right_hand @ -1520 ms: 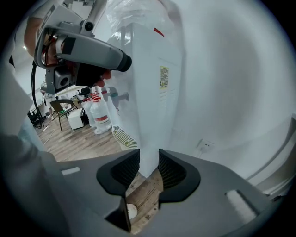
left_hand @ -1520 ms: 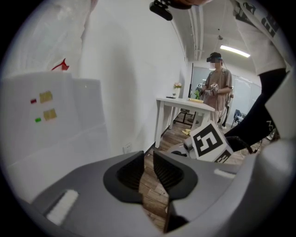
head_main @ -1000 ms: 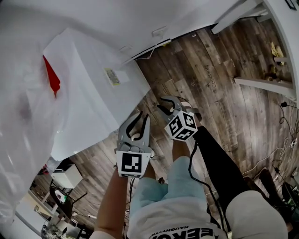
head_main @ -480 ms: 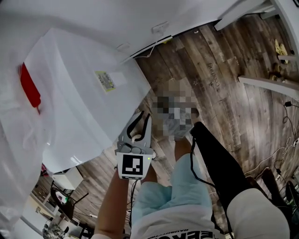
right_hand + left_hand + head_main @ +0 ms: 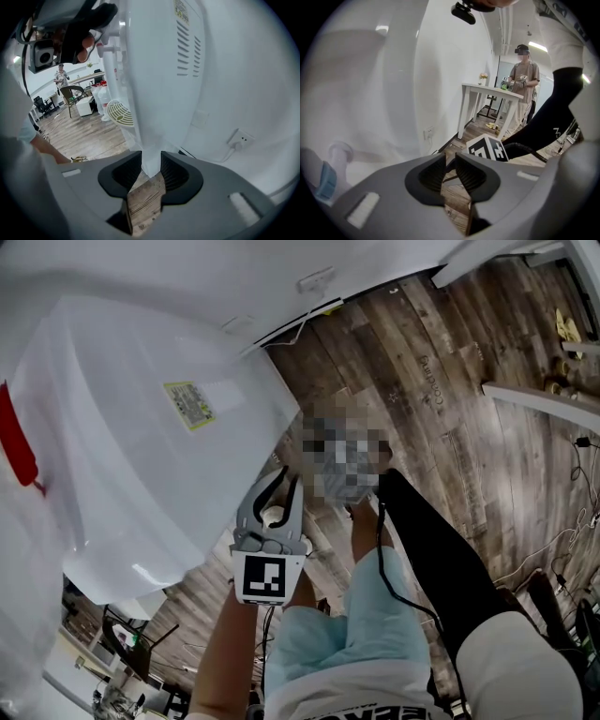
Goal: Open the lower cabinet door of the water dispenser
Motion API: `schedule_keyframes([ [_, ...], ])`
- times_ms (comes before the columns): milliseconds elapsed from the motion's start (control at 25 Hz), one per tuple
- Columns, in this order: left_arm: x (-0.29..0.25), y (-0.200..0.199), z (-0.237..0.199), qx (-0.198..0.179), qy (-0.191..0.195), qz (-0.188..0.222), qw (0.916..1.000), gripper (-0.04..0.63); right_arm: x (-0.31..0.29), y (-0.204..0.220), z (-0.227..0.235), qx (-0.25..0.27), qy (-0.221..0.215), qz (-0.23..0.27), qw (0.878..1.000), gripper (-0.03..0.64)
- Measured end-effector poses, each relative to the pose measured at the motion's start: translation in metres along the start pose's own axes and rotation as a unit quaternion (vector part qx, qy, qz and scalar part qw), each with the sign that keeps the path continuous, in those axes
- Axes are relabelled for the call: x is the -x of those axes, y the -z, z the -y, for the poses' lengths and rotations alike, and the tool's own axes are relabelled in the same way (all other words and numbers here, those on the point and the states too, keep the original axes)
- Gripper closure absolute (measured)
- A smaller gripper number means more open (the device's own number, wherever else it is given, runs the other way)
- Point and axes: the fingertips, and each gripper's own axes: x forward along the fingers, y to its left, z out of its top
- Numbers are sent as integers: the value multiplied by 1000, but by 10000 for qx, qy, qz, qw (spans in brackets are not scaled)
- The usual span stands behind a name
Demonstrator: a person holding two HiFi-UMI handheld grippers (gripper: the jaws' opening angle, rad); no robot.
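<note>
Water dispenser [image 5: 141, 456] is standing on the wooden floor [image 5: 450, 381] against the wall. Left gripper [image 5: 450, 159] and right gripper [image 5: 151, 161] are hovering near it, fingers slightly apart and holding nothing. This is likely the approach step; next they are needing the lower door's edge.

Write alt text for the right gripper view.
The right gripper, jaws apart and empty, points at the bottom corner of a white water dispenser standing on a wood floor. A wall socket shows at right.
</note>
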Motion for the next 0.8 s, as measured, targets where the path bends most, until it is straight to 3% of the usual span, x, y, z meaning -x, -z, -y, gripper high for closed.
schedule_keyframes([
  [520,-9,20,-9,233,-11,-166,9996,520,-35,9,4,355,-98,-147,9992,511],
  [800,-9,33,-17,414,-79,-288,9987,520,-53,6,-2,893,-261,-234,9954,509],
])
